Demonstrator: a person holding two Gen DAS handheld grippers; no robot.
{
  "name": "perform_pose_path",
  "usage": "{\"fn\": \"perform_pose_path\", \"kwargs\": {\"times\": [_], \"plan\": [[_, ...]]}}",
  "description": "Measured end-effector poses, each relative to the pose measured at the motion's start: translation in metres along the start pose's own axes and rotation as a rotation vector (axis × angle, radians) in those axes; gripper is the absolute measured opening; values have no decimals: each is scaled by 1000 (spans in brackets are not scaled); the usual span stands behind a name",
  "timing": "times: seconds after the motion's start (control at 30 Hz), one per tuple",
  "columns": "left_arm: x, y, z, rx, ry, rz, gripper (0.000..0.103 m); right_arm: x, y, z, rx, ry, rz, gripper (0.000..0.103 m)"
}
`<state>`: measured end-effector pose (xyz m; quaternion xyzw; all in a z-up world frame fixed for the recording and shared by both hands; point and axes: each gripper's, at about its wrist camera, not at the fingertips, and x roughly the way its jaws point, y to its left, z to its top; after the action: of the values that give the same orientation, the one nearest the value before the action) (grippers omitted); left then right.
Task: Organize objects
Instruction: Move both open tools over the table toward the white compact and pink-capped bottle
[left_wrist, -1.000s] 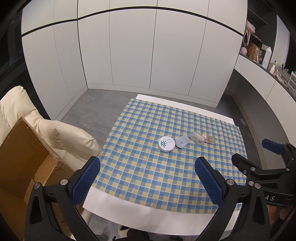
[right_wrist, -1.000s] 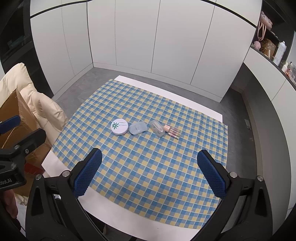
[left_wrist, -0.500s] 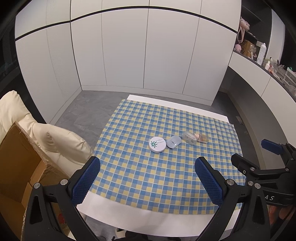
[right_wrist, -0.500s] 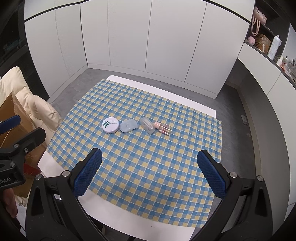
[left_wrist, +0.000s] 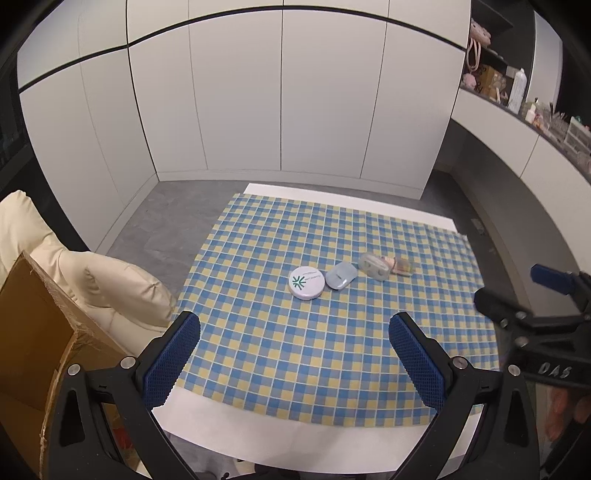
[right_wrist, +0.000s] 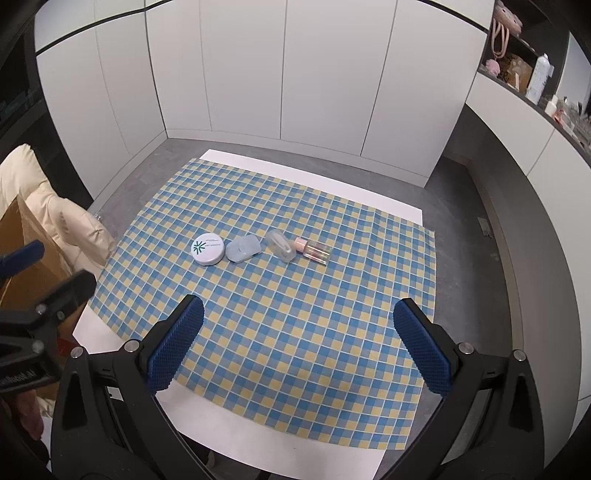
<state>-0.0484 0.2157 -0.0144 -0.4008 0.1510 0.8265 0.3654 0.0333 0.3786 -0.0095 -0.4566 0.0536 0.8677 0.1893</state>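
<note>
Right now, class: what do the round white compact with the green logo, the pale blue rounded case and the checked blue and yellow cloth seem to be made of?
Round white compact with the green logo: probably hard plastic, smooth with a slight sheen and a printed lid.
Pale blue rounded case: likely frosted, semi-translucent plastic with a matte look.
Checked blue and yellow cloth: seemingly woven fabric, matte, rippled along its far right edge.

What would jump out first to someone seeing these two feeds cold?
A short row of four small items sits mid-table on the blue-and-yellow checked cloth: a round white compact, a pale blue case, a clear case and a small pink-capped bottle. Both the left gripper and right gripper hang open above the near edge, holding nothing. A cream cushion and cardboard box sit left of the table.
</note>
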Motion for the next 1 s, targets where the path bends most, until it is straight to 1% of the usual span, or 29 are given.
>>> {"fn": "perform_pose_path", "kwargs": {"times": [0.1,0.17,0.23,0.37,0.5,0.63,0.67,0.73,0.83,0.93,1.0], "plan": [[13,-7,-1,22,19,4,102,10,-6,2,0,20,-5,103],[23,-10,-3,35,28,13,102,20,-11,0,22,54,19,103],[32,-13,-5,33,23,28,102,29,-13,-1,14,74,16,103],[60,-19,-6,55,57,28,101,47,-17,-1,-10,80,5,103],[89,-18,-7,57,102,20,95,70,-29,2,-17,72,6,103],[116,-14,-10,56,129,34,91,106,-47,-2,38,123,33,103],[122,-13,-11,54,138,31,88,115,-50,-5,52,142,44,102],[136,-10,-12,49,159,28,82,134,-54,-10,63,175,59,97],[158,-8,-15,55,189,43,81,157,-57,-15,48,192,51,96],[177,-7,-18,54,210,43,79,181,-61,-15,38,209,54,90],[188,-5,-20,43,224,43,78,194,-63,-11,43,213,55,89]]}}
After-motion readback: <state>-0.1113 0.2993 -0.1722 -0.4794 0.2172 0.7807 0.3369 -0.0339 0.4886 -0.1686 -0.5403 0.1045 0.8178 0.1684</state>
